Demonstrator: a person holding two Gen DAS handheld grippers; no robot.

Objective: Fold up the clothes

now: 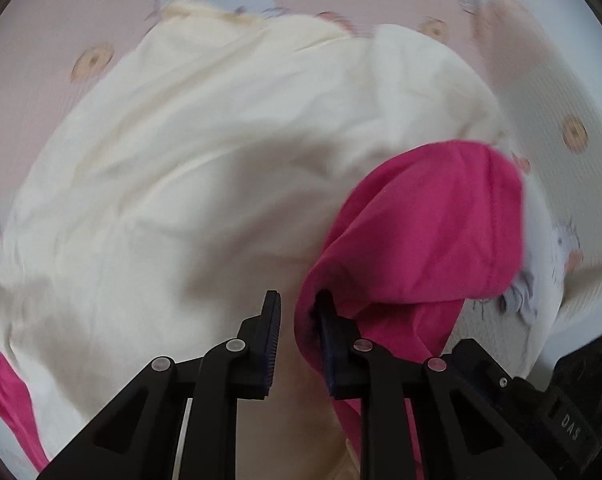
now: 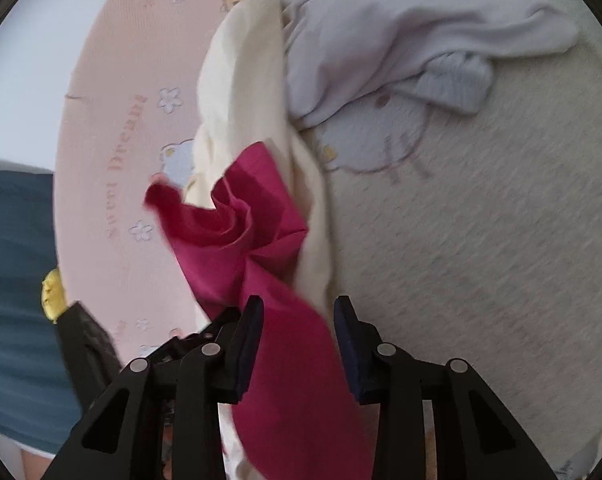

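Observation:
A bright pink garment (image 1: pixel 421 220) lies bunched on a wide cream garment (image 1: pixel 201 160) spread over the bed. My left gripper (image 1: pixel 299 304) points down at them. Its jaws stand narrowly apart, and the pink cloth's edge wraps the right fingertip (image 1: pixel 327 308) with a gap left to the other pad. In the right wrist view the pink garment (image 2: pixel 241 216) runs in a twisted strip between the fingers of my right gripper (image 2: pixel 299 306). That gripper's jaws stand wide: the cloth brushes the left pad, while the right pad is clear of it. The cream garment (image 2: pixel 241 72) stretches away behind it.
A pale lavender garment (image 2: pixel 381 40) lies crumpled at the far side. The bed sheet is pink with cartoon prints (image 2: pixel 113 120) on the left and off-white (image 2: pixel 481 240) on the right. A person in blue clothing (image 2: pixel 13 260) stands at the left bed edge.

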